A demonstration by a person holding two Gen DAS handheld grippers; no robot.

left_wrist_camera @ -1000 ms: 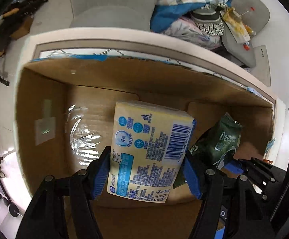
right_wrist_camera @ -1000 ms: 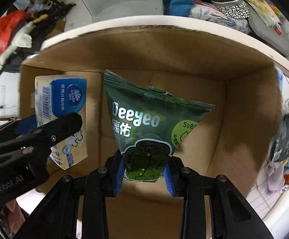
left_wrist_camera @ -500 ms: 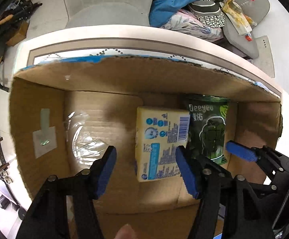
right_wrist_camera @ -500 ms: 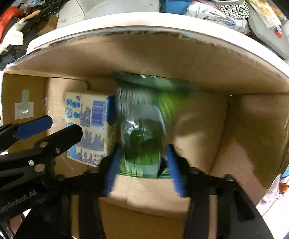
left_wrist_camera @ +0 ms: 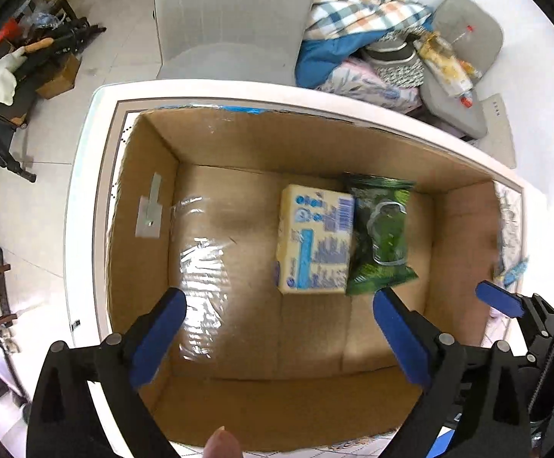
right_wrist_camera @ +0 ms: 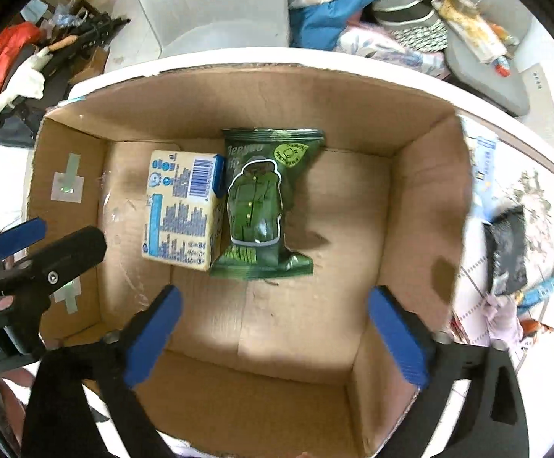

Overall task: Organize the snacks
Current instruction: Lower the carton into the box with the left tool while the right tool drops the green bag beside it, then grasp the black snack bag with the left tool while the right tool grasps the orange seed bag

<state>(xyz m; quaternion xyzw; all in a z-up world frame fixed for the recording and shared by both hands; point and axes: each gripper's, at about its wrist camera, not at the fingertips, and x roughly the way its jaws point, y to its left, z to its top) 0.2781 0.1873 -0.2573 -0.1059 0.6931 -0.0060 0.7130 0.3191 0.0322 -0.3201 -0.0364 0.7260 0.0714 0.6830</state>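
Note:
A yellow and blue packet (left_wrist_camera: 315,240) (right_wrist_camera: 183,210) lies flat on the floor of an open cardboard box (left_wrist_camera: 238,145) (right_wrist_camera: 422,198). A green snack bag (left_wrist_camera: 381,236) (right_wrist_camera: 263,202) lies right beside it, touching its right side. My left gripper (left_wrist_camera: 278,337) hovers above the box, open, with nothing between its blue pads. My right gripper (right_wrist_camera: 273,336) is also open and empty, raised above the box's near half. The left gripper's finger (right_wrist_camera: 17,236) shows at the left edge of the right wrist view.
The box sits on a white table (left_wrist_camera: 86,175). A white chair (left_wrist_camera: 231,19) and a pile of bedding and cushions (left_wrist_camera: 383,49) stand beyond it. Small items (right_wrist_camera: 506,244) lie on the table right of the box. Clutter (right_wrist_camera: 21,61) is on the floor at far left.
Both grippers let go of their items, opened wide and rose away from the box. The yellow packet and the green bag now rest side by side on the box floor.

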